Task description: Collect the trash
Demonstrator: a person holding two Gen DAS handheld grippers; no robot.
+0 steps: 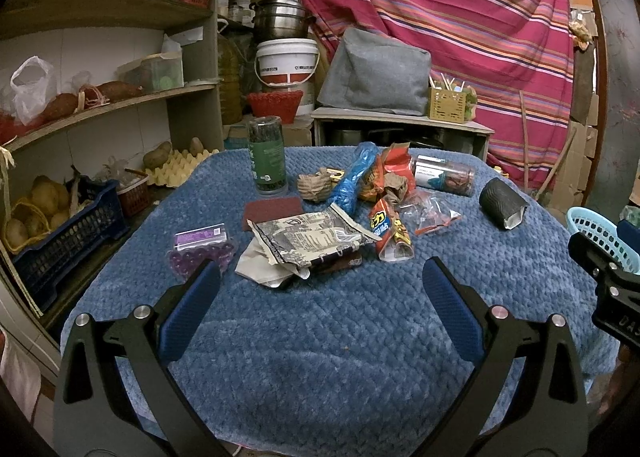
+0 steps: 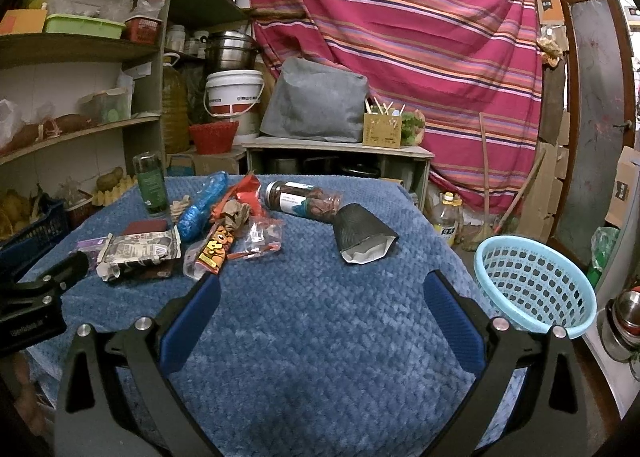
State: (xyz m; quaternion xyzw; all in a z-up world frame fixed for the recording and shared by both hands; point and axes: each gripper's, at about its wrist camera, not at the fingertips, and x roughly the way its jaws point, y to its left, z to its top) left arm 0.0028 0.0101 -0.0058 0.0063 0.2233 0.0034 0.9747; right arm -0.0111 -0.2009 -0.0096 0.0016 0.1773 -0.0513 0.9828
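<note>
While both grippers' jaws gape empty, two jars (image 1: 267, 155) (image 2: 304, 199) and one basket (image 2: 534, 283) wait.

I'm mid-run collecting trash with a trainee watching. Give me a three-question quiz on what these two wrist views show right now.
1. True or false: the light blue basket already holds trash.
2. Multiple choice: the black pouch lies (A) inside the basket, (B) alone on the blue cloth away from the wrapper pile, (C) under the newspaper-print wrapper.
3. Fill in: the green-labelled jar stands upright, while the clear jar with the dark lid lies on its ____.

Key: 1 false, no trash shows inside it. 2 B. 3 side. Both the left hand-held gripper and the right hand-held gripper are open and hold nothing.
</note>
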